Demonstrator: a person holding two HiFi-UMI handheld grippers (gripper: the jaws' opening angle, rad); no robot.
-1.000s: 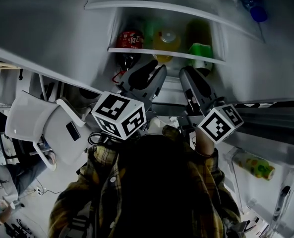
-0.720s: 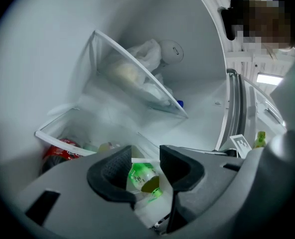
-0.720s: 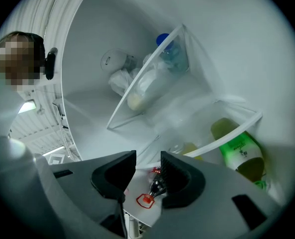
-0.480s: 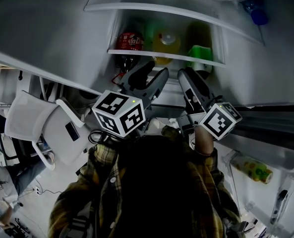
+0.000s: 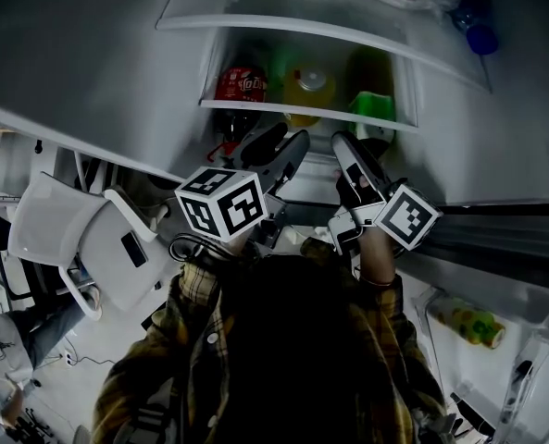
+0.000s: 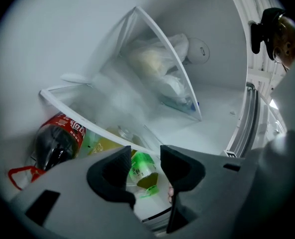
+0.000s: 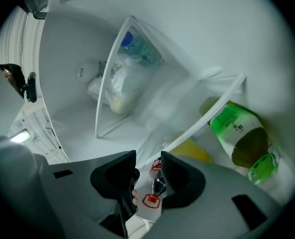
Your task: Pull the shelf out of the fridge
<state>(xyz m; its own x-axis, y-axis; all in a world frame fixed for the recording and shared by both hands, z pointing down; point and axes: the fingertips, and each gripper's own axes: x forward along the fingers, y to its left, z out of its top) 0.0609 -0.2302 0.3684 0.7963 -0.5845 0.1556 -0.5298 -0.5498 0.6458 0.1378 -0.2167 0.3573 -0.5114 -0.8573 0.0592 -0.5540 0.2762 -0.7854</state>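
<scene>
**Getting ready to grab the shelf**
The glass shelf (image 5: 302, 106) looks pushed all the way into the fridge (image 6: 217, 108), on the far side. The left gripper (image 6: 145, 159) and right gripper (image 7: 147, 158) wait just near its front edge. Their jaws have just been opening wide and hold nothing. Next, I think, both must bite that edge.

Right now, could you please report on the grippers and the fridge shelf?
Left hand-held gripper and right hand-held gripper just opened, empty. Shelf in place, ungripped. Cola bottle, green bottle close by its rim.
</scene>
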